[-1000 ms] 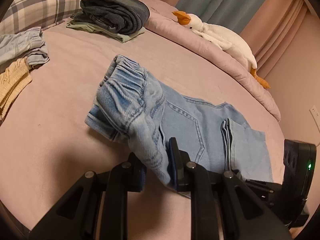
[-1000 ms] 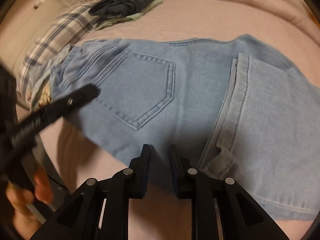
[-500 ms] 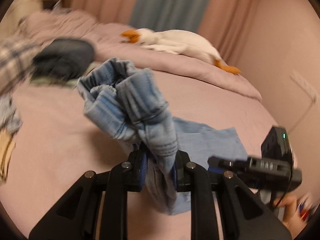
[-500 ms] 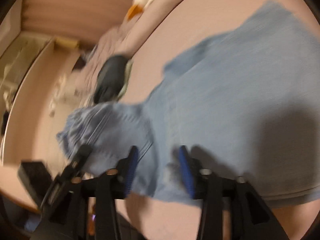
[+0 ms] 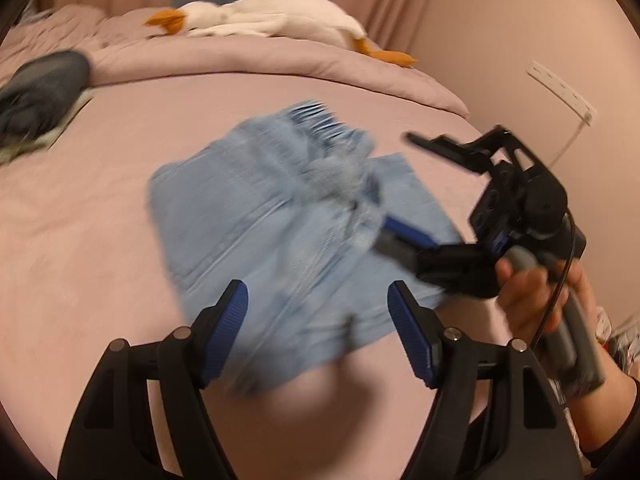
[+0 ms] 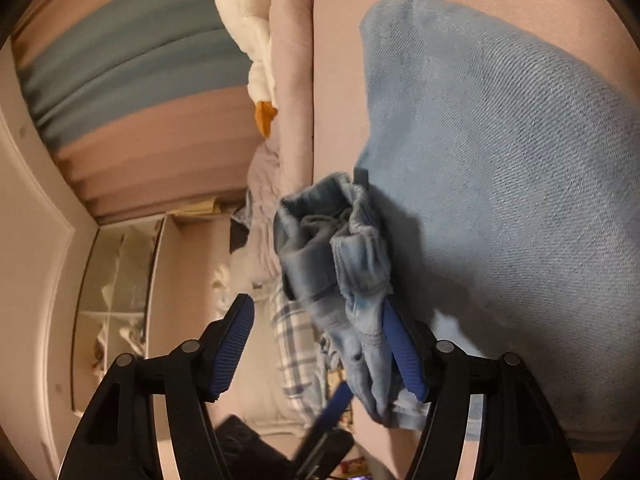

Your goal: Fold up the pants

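Note:
The light blue denim pants [image 5: 280, 232] lie folded over on the pink bed [image 5: 80, 240], blurred by motion, with the gathered waistband on top toward the right. My left gripper [image 5: 318, 332] is open and empty just above their near edge. My right gripper [image 6: 320, 344] is open, tilted sideways, with the bunched waistband [image 6: 340, 260] draped against its right finger [image 6: 400, 344]. The right gripper also shows in the left wrist view [image 5: 472, 208], held by a hand at the pants' right side.
A white goose plush [image 5: 272, 20] lies along the rolled quilt at the far edge of the bed. A dark folded garment pile [image 5: 36, 92] sits at the far left. A wall with a socket strip [image 5: 560, 92] is close on the right.
My left gripper has let go of the waistband and opened. The pants have dropped over onto the folded legs. My right gripper has opened wider and rolled sideways.

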### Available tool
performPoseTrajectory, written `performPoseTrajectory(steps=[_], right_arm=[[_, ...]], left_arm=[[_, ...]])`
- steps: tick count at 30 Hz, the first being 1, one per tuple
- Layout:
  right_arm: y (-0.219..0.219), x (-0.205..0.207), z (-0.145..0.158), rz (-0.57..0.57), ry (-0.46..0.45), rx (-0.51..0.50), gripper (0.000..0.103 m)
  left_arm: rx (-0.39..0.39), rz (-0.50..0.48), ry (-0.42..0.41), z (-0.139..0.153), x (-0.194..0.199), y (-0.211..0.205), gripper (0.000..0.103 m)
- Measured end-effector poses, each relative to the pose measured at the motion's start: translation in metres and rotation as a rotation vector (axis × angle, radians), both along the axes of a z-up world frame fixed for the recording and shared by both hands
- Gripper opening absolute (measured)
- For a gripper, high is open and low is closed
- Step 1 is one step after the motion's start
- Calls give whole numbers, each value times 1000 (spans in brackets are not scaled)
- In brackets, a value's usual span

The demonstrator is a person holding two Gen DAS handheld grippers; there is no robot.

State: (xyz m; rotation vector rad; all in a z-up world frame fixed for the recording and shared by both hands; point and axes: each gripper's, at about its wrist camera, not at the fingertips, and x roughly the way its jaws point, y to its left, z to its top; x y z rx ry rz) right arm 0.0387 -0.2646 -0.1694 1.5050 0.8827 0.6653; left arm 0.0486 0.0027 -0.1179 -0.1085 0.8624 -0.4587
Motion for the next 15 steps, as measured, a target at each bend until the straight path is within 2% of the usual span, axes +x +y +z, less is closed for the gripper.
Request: performPoseTrajectory(steps=[2, 4, 6, 9, 11, 12, 13, 15], right_arm=[[-6, 0, 1, -12, 1, 2, 70], [0, 4, 5, 3, 26, -70, 70], [15, 13, 17, 60, 40, -219, 70], [44, 26, 40, 118, -4, -445, 70], [65, 33, 54, 146, -36, -592, 51], [74, 34, 62, 161, -60, -681, 35], [83, 34, 71, 166, -98, -763, 31], [91, 30, 92, 162, -182, -835, 26]], left_arm=[[-29, 63, 30, -6, -7, 23, 73], [-61, 126, 64, -13, -12, 44, 73], [-89, 181, 91, -19, -15, 63, 73], [-113, 245, 113, -23, -23, 82, 73], [-124, 269, 120, -22, -20, 88, 73], [-124, 277, 124, -21, -23, 91, 73], [-126, 283, 126, -21, -24, 93, 73], [-128, 286, 129, -20, -29, 95, 73]])
